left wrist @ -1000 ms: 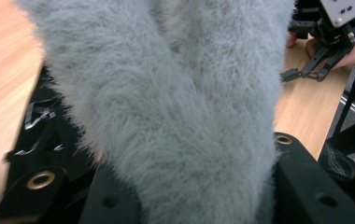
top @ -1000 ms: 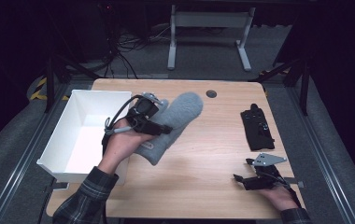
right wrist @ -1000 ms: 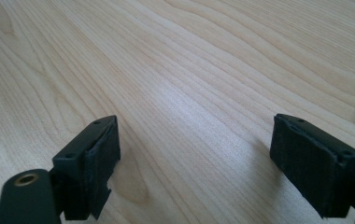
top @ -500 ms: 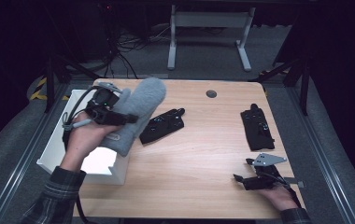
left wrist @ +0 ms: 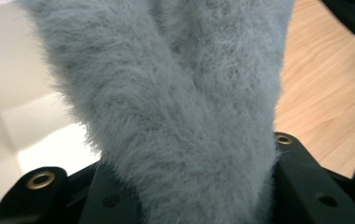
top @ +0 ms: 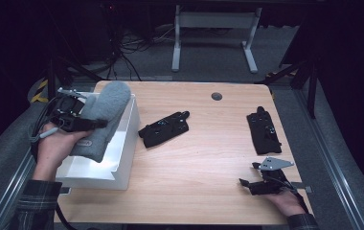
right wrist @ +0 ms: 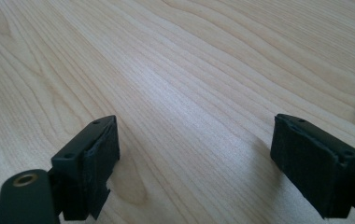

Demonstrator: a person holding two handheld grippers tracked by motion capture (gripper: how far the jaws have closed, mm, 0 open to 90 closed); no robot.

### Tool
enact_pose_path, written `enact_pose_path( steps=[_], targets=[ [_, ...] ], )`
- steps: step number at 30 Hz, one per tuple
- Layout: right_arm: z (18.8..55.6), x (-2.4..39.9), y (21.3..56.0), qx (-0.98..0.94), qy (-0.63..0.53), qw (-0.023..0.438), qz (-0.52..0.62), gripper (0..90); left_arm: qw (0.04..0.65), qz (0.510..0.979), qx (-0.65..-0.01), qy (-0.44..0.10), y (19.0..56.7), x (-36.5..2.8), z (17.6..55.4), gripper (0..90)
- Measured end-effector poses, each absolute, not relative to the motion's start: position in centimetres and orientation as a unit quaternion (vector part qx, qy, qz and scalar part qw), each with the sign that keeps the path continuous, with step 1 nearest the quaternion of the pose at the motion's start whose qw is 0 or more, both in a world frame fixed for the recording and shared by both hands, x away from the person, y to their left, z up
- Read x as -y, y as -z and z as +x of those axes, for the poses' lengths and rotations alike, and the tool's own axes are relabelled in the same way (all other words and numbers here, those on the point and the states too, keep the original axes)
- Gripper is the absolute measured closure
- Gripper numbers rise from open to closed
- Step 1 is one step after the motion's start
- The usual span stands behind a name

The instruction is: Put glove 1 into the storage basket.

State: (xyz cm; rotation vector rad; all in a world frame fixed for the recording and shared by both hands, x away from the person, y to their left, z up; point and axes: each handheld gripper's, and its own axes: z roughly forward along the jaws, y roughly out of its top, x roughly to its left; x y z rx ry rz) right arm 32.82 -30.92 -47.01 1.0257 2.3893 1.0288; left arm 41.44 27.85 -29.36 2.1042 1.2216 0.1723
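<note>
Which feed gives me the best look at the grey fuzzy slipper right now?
The high view: the grey fuzzy slipper shows whole, gripped by the left tool over the white bin. The left gripper view gives only close fur.

Your left gripper [top: 90, 123] clamping grey fuzzy sock [top: 104, 115], hanging over white bin [top: 122, 163], blocking bin mouth. Black item [top: 164, 129] lying at table centre, just beside bin wall at its 3 o'clock. Second black item [top: 263, 132] sitting at 12 o'clock from your right gripper [top: 246, 184], jaws spread. Bare wood [top: 204, 167] running between them, near edge passable.
</note>
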Motion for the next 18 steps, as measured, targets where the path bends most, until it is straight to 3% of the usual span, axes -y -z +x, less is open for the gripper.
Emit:
enact_pose_path(
  steps=[18],
  targets=[
    [32.8,30.9,47.0,-0.841,-0.363,0.172,0.363,16.0,0.284,0.802,-0.525,0.001,38.6,-29.0,45.0,62.3]
  ],
)
